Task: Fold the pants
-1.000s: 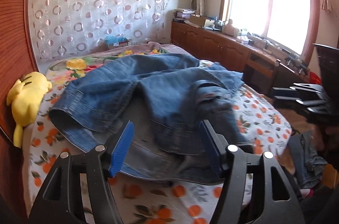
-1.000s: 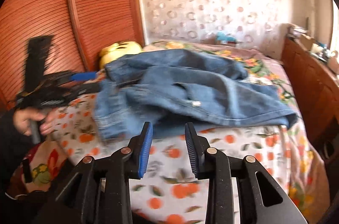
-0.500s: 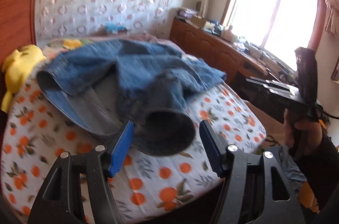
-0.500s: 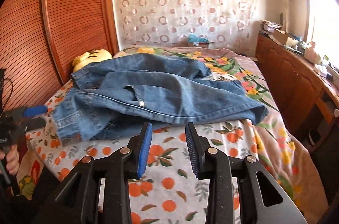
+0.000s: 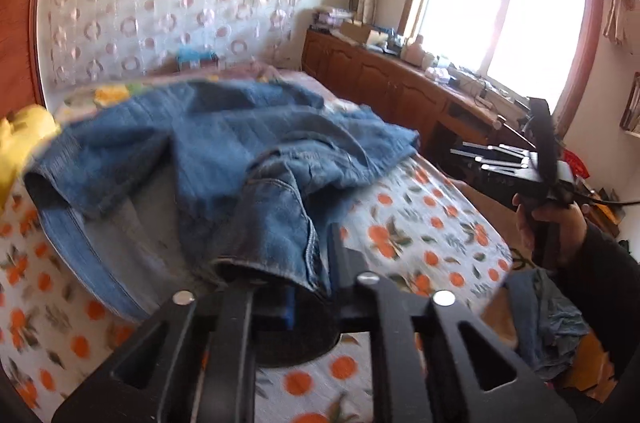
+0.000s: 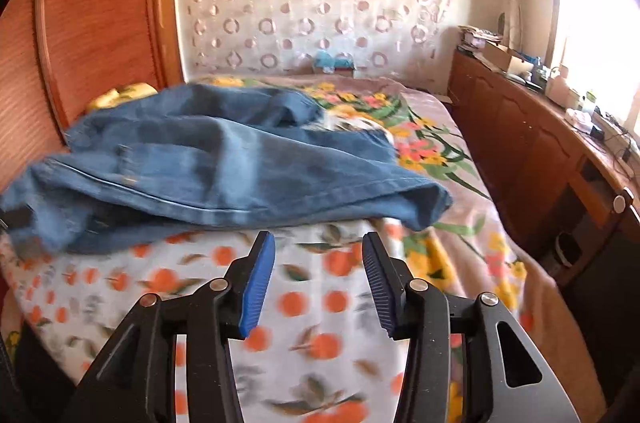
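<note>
The crumpled blue denim pants lay across the bed with the orange-print sheet, one leg hem drawn toward the near edge. The left gripper had its fingers closed on that hem. The right gripper hovered above the sheet just short of the pants, its blue-padded fingers spread apart and empty.

1. The blue denim jeans lie crumpled and unfolded across the orange-patterned bedsheet, spread from side to side.
2. One leg is bunched up toward the left wrist camera, its hemmed cuff open and facing the lens.
3. In the right wrist view the jeans show a long side seam, and the other leg end lies, apparently slightly raised, near the floral blanket.
</note>
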`<state>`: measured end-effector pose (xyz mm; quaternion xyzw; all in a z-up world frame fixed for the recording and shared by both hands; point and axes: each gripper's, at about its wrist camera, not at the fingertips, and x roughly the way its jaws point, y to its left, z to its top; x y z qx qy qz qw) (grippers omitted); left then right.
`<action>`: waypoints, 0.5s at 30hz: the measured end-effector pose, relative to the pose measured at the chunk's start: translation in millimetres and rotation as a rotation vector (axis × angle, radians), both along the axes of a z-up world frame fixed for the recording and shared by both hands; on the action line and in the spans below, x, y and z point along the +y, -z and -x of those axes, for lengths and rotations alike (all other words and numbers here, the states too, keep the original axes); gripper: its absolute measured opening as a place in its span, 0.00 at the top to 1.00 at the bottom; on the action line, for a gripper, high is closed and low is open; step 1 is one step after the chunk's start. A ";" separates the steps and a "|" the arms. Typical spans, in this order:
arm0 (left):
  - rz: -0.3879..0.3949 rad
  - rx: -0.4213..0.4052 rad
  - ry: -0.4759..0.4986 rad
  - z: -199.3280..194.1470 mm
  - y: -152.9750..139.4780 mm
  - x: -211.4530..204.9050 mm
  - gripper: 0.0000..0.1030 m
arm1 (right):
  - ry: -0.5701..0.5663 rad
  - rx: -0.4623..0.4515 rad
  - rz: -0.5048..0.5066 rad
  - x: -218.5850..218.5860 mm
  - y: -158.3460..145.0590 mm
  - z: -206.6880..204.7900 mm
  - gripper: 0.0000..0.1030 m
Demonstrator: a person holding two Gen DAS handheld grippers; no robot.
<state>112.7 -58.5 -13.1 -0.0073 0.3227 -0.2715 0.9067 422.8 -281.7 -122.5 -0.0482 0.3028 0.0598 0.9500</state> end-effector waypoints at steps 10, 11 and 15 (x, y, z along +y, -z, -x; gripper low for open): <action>0.007 -0.060 -0.041 -17.2 -31.7 38.9 0.94 | 0.066 0.082 -0.101 -24.9 5.1 -74.5 0.54; 0.005 -0.063 -0.040 -16.6 -31.7 40.8 0.94 | 0.071 0.084 -0.096 -23.0 3.7 -78.2 0.54; 0.009 -0.055 -0.041 -15.9 -29.1 44.2 0.94 | 0.078 0.102 -0.026 -14.8 -0.1 -86.0 0.54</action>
